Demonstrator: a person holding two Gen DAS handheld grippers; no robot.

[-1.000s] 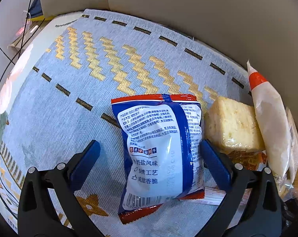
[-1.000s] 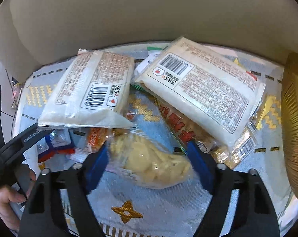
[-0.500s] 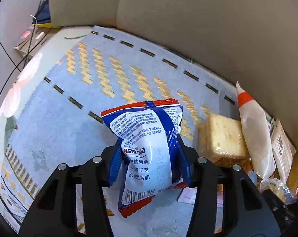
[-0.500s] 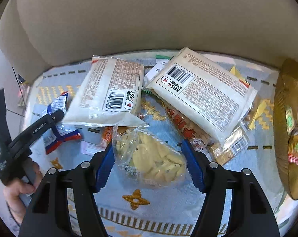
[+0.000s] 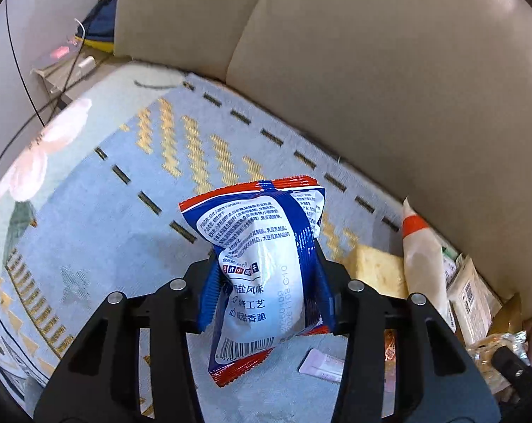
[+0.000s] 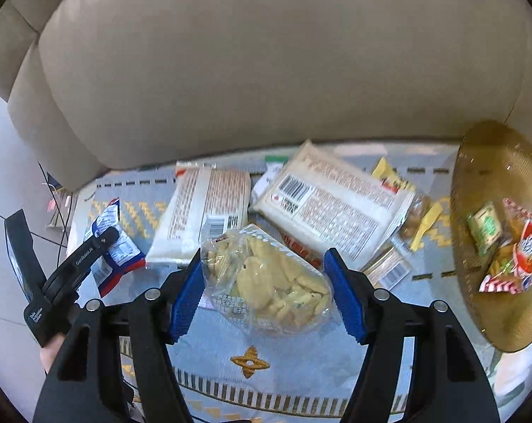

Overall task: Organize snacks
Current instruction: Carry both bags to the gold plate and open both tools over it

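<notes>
My left gripper (image 5: 266, 303) is shut on a blue, white and red snack packet (image 5: 262, 264), which hangs upright above the blue patterned cloth (image 5: 100, 218). In the right wrist view the same packet (image 6: 116, 250) shows at the left, in the left gripper (image 6: 105, 243) that a hand holds. My right gripper (image 6: 266, 296) is shut on a clear bag of pale biscuits (image 6: 273, 282), its blue pads (image 6: 186, 299) pressing both sides, the bag raised off the cloth. A gold plate (image 6: 495, 162) with several small snacks stands at the right.
Two large white packages (image 6: 209, 211) (image 6: 332, 204) lie on the cloth against the beige sofa back (image 6: 266, 70). A wrapped cake slice (image 5: 375, 271), a long white pack (image 5: 424, 264) and a pink sachet (image 5: 322, 365) lie right of the left gripper. Bare cloth lies at the left.
Both grippers went from open around their packets to shut on them. Each has since risen, lifting the blue packet and the biscuit bag off the cloth.
</notes>
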